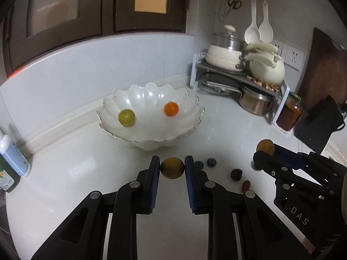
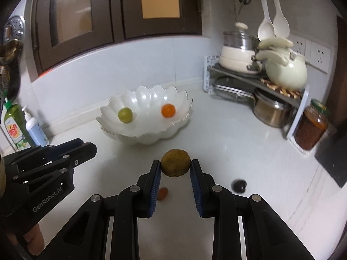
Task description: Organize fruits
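A white scalloped bowl [image 1: 151, 144] [image 2: 138, 139] stands on the counter with a green fruit [image 1: 126, 117] [image 2: 125, 114] and an orange fruit [image 1: 171, 108] [image 2: 168, 110] inside. My left gripper [image 1: 172, 163] is shut on a small brown-green fruit [image 1: 172, 172], held above the counter in front of the bowl. My right gripper [image 2: 175, 161] is shut on a yellow-brown fruit [image 2: 175, 169] [image 1: 265, 147], to the right of the left one. In the right wrist view the left gripper [image 2: 86, 146] enters from the left and its fruit is hidden.
Two blueberries [image 1: 198, 164], a dark fruit [image 1: 236, 174] [image 2: 238, 186] and a small red fruit [image 1: 246, 185] [image 2: 162, 193] lie on the counter below the grippers. A rack of pots [image 1: 238, 73], a red sauce jar [image 1: 289, 114] and bottles [image 2: 15, 125] line the edges.
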A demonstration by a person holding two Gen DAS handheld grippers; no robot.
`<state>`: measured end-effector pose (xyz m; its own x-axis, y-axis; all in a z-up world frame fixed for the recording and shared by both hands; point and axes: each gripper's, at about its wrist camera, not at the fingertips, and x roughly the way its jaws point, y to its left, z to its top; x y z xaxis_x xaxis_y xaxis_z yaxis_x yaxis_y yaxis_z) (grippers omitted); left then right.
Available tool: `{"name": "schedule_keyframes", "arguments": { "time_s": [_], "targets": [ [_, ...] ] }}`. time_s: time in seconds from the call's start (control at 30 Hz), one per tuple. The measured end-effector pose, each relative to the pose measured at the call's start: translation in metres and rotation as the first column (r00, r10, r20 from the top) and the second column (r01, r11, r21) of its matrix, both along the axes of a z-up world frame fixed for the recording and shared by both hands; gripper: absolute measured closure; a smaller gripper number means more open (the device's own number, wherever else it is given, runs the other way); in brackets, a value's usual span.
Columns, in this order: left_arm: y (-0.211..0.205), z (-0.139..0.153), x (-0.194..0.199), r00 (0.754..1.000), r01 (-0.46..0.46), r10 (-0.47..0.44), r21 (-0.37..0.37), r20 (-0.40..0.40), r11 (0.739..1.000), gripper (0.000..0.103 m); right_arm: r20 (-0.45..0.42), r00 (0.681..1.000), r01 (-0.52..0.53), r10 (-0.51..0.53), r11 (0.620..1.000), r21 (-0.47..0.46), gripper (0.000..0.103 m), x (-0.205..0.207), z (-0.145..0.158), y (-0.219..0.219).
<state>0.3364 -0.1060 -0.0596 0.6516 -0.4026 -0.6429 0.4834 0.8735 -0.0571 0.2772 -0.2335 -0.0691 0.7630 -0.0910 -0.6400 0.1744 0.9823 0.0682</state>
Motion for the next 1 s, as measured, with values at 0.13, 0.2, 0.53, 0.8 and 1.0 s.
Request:
{"name": "schedule_keyframes", "arguments": {
  "time_s": [0.13,0.2,0.53,0.8,1.0],
  "targets": [
    [0.004,0.01,0.0,0.999,-0.015,0.015,-0.013,0.03,1.0,0.079,0.032,0.999,-0.022,0.022,1.0,-0.006,0.074,0.005,0.012,0.002],
    [0.005,0.015,0.0,0.999,-0.021,0.022,-0.015,0.047,1.0,0.079,0.049,0.998,-0.036,0.036,0.999,-0.009,0.074,0.008,0.019,0.004],
    [0.014,0.039,0.011,0.994,-0.054,0.058,-0.044,0.097,0.998,0.079,0.126,0.988,-0.083,0.086,0.996,-0.029,0.074,0.025,0.047,0.012],
    [0.015,0.053,0.031,0.989,-0.071,0.076,-0.043,0.127,0.997,0.079,0.161,0.981,-0.101,0.106,0.994,-0.039,0.074,0.047,0.06,0.013],
    [0.013,0.062,0.046,0.988,-0.073,0.076,-0.034,0.133,0.997,0.079,0.156,0.981,-0.108,0.111,0.994,-0.029,0.074,0.068,0.063,0.01]
  ]
}}
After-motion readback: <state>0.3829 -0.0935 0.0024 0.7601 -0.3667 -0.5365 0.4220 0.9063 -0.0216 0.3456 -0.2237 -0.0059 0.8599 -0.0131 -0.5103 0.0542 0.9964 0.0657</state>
